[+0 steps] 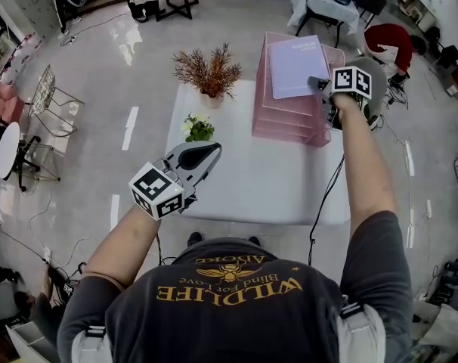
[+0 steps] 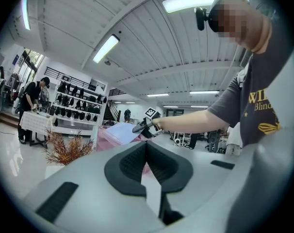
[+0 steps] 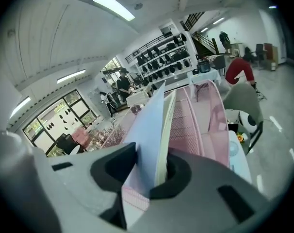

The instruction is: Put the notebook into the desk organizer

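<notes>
A lavender notebook (image 1: 297, 65) lies flat on the top tier of the pink wire desk organizer (image 1: 289, 123) at the table's far right. My right gripper (image 1: 320, 86) is at the notebook's right edge. In the right gripper view the notebook (image 3: 149, 130) stands between the jaws of that gripper (image 3: 152, 166). A thin gap shows beside its page edge, so the pads are not pressing, and pink mesh (image 3: 195, 125) stretches beyond. My left gripper (image 1: 211, 151) hovers over the table's near left, shut and empty. From the left gripper (image 2: 146, 147) I see the notebook (image 2: 120, 131) and the right gripper (image 2: 143, 125) ahead.
The white table (image 1: 252, 187) carries a dried brown plant (image 1: 208, 70) at the back and a small green plant (image 1: 199, 128) near my left gripper. Its front edge is close to the person's body. A cable hangs off the right edge (image 1: 327, 195). Chairs and other tables stand around.
</notes>
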`<action>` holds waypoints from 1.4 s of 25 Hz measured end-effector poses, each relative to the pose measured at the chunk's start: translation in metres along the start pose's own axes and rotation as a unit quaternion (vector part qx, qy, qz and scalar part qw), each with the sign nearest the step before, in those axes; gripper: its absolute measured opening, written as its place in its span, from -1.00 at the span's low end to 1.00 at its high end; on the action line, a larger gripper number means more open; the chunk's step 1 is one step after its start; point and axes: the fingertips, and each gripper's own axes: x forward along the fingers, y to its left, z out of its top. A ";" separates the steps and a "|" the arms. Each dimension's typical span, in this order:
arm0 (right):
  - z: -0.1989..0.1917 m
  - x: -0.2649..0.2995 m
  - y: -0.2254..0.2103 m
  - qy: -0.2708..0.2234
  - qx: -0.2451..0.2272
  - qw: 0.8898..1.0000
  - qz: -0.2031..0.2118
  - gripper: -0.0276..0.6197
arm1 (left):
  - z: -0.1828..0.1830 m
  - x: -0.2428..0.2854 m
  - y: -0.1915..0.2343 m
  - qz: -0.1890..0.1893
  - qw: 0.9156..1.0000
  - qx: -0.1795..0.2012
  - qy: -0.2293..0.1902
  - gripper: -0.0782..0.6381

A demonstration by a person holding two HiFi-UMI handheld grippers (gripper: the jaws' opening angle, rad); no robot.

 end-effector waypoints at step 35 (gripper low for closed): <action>0.008 -0.026 0.018 -0.130 -0.146 0.962 -0.192 -0.06 | 0.000 -0.017 0.004 0.008 0.999 -0.047 -0.014 -0.78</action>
